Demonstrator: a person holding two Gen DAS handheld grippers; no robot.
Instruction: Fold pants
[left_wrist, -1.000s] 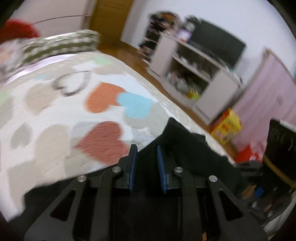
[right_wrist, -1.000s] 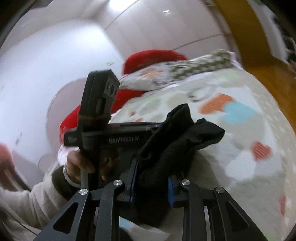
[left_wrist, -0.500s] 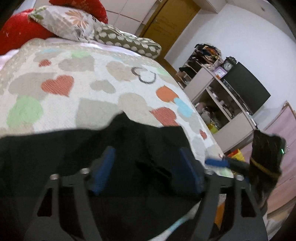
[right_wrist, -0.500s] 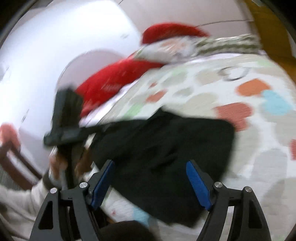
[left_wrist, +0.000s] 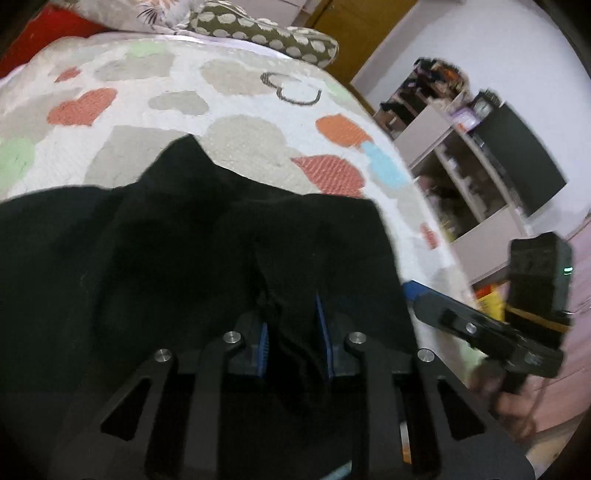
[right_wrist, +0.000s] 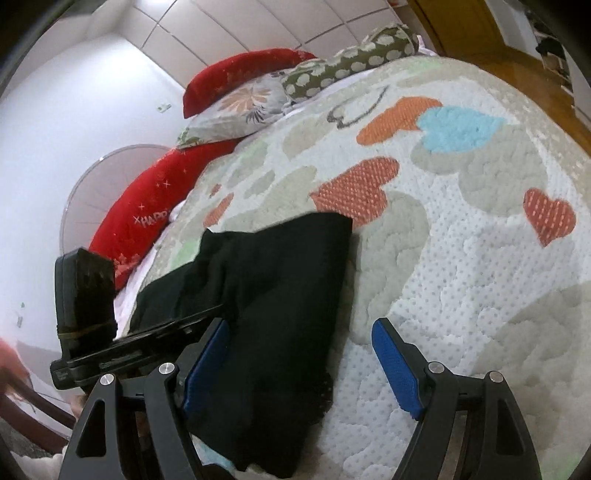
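- The left gripper (left_wrist: 293, 339) has just been closing, and its 2 blue pads now pinch a ridge of the black pants (left_wrist: 184, 258) between them.
- The right gripper (right_wrist: 299, 369) stands released, jaws wide; the pants' near edge lies across its left pad (right_wrist: 205, 365), while its right pad hangs over the bare quilt (right_wrist: 461, 258).
- The pants lie bunched on the near edge of the bed, partly doubled over, with 1 corner reaching toward the red heart (right_wrist: 354, 188).
- Risk, as I judge it: with only 1 grip, pulling could drag the cloth into a crooked fold or off the bed.
- Farther back, the pillows (right_wrist: 332, 70) sit well apart.
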